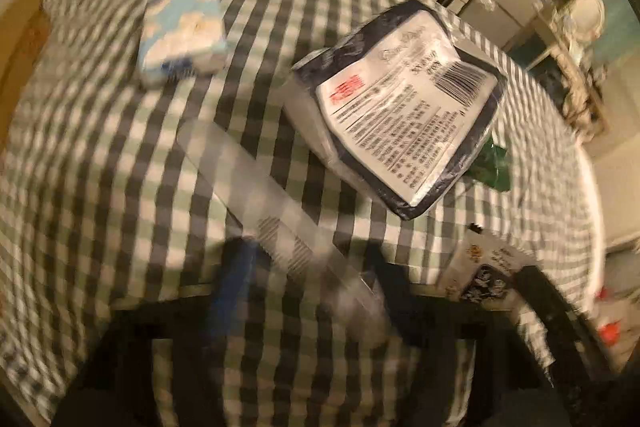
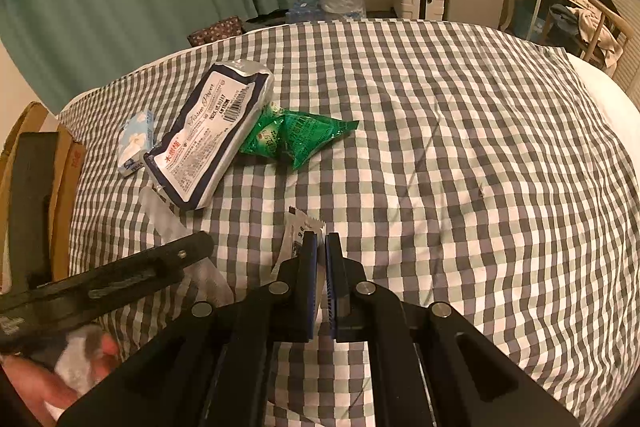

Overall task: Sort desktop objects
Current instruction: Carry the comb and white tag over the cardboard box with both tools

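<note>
While the right claw (image 2: pixel 322 241) sits pressed together w/ a small white sachet (image 2: pixel 298 227) lying just beside its left finger, the left claw (image 1: pixel 308 263) is partly spread over a long clear wrapper (image 1: pixel 256 183); can't tell if pads touch it, view blurred. On the checked bedcover (image 2: pixel 460 147): big tissue pack (image 2: pixel 208 131), small blue tissue pack (image 2: pixel 136 143) beside it, green packet (image 2: pixel 296 139) touching its right side

The right gripper (image 2: pixel 321 241) has its jaws closed on a small white sachet (image 2: pixel 298 227) over the checked bed cover (image 2: pixel 460 147). Further off lie a tissue pack (image 2: pixel 208 131), green packets (image 2: pixel 292 137) and a small blue pack (image 2: pixel 136 143).
</note>
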A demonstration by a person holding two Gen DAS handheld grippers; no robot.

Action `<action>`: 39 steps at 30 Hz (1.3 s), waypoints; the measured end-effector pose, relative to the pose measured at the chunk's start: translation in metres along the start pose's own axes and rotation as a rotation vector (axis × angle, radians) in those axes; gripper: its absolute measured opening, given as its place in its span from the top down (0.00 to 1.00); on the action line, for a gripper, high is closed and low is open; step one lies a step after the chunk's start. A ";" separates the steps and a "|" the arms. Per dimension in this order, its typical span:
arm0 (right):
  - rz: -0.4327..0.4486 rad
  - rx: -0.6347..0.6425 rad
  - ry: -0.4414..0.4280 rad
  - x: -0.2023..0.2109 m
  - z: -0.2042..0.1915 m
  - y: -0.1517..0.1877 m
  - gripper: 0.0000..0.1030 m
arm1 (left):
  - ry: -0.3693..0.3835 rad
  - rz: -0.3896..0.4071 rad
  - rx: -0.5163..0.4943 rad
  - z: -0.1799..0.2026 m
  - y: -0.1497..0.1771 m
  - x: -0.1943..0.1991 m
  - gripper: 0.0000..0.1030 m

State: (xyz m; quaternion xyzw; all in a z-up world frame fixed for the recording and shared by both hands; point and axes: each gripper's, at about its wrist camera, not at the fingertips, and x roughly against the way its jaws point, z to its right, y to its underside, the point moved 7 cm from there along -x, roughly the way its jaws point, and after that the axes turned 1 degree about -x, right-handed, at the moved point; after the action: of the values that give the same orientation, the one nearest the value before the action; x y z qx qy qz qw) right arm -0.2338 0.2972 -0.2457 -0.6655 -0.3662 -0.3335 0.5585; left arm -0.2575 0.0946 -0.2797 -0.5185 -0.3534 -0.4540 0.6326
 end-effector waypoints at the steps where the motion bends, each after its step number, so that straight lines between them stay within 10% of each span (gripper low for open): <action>1: -0.002 -0.001 0.002 -0.001 0.001 0.000 0.96 | 0.029 0.013 -0.022 0.004 0.000 0.001 0.72; 4: -0.007 -0.013 -0.001 -0.001 0.004 0.001 0.96 | 0.083 0.032 -0.061 0.006 0.002 0.008 0.88; 21: 0.008 -0.023 -0.013 0.010 0.002 0.001 0.96 | 0.034 -0.032 -0.185 0.025 0.022 0.002 0.94; 39: 0.095 -0.010 -0.143 0.070 -0.028 -0.009 0.97 | 0.001 0.219 -0.234 0.003 0.008 0.119 0.97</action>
State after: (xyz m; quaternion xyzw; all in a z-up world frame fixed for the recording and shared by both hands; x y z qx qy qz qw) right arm -0.2067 0.2786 -0.1773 -0.7071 -0.3715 -0.2599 0.5426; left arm -0.2095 0.0727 -0.1723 -0.6237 -0.2393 -0.4207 0.6138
